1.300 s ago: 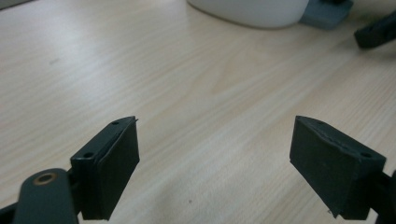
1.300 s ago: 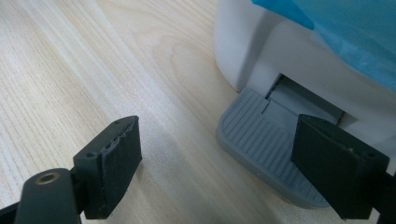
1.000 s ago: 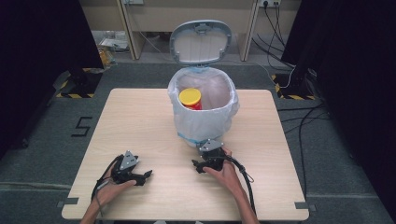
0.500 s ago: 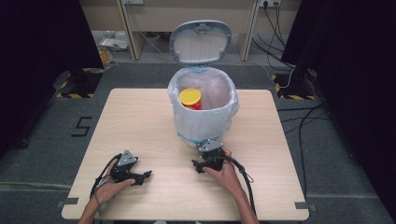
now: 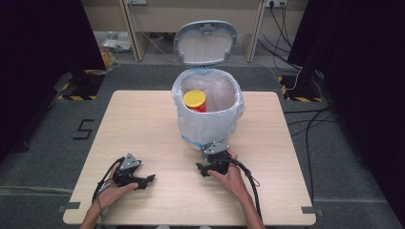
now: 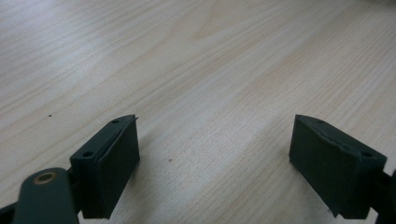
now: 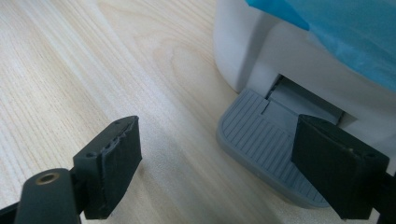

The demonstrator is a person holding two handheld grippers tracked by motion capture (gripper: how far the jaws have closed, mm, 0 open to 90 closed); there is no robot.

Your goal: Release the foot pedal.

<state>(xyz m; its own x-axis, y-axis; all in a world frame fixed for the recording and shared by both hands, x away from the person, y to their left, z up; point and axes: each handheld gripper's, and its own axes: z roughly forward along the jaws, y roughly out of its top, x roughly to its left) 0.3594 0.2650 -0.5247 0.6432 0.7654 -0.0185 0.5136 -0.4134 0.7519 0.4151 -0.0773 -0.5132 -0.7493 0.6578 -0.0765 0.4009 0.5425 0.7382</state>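
The white pedal bin with its blue-edged plastic liner (image 5: 208,117) stands mid-table, lid up. The right gripper (image 7: 219,154) rests open and empty at its ribbed grey foot pedal (image 7: 261,144), possibly touching; press squarely. The left gripper (image 6: 215,154) gapes empty.

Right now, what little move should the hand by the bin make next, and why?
Probably ease the right tool away from the grey pedal. The bin lid stands open, a yellow-lidded can lies inside, and both tools rest on the table open and empty, so little seems left.
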